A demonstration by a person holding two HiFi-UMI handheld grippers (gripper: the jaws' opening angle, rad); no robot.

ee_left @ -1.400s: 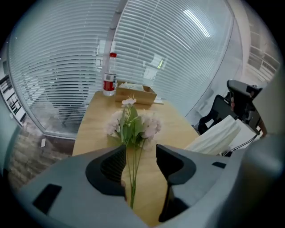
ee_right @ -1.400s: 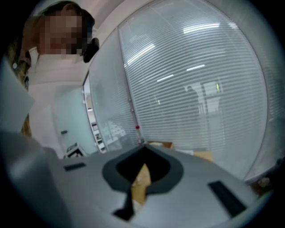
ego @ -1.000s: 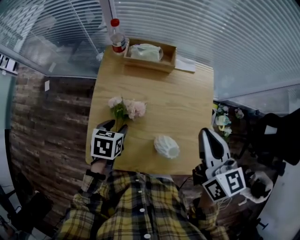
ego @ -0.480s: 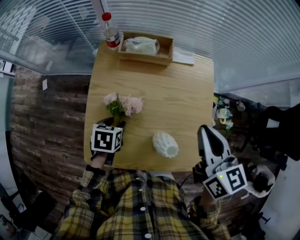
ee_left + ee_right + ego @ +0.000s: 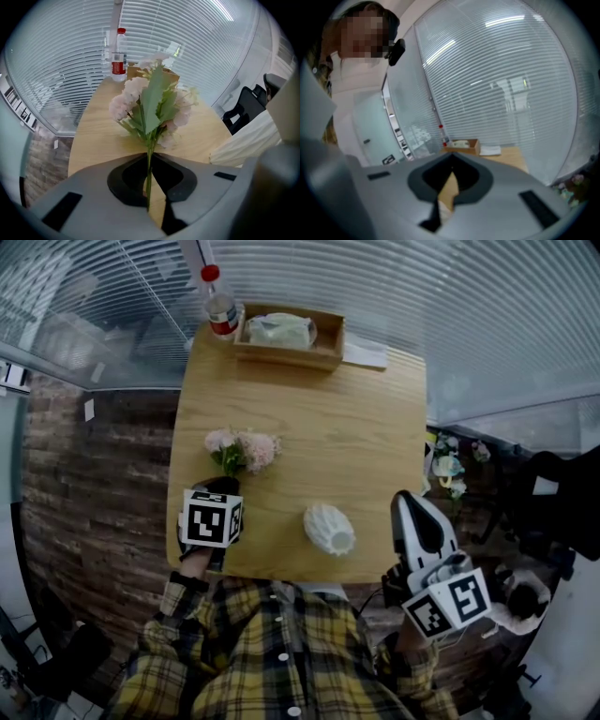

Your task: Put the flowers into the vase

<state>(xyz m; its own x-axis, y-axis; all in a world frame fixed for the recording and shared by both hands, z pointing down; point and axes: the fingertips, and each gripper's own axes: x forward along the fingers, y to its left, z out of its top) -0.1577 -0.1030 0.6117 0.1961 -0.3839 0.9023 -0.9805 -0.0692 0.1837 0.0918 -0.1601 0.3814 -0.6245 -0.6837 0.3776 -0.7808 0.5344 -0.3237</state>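
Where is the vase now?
In the head view, the vase sits near the table's front edge, lower right of the flowers, left of the right gripper.

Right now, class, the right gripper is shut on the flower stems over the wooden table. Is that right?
No: the left gripper, whose jaws have just been closing, is shut on the flower stems over the wooden table. The left gripper view shows it.

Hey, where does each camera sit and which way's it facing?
Head view: on head, looking down at table; plaid shirt, left claw, right claw show.
Left gripper view: on left claw, facing blinds; jaws just closed on flowers.
Right gripper view: on right claw, beside table, facing blinds; jaws together, empty.
Shared: water bottle, brown box.
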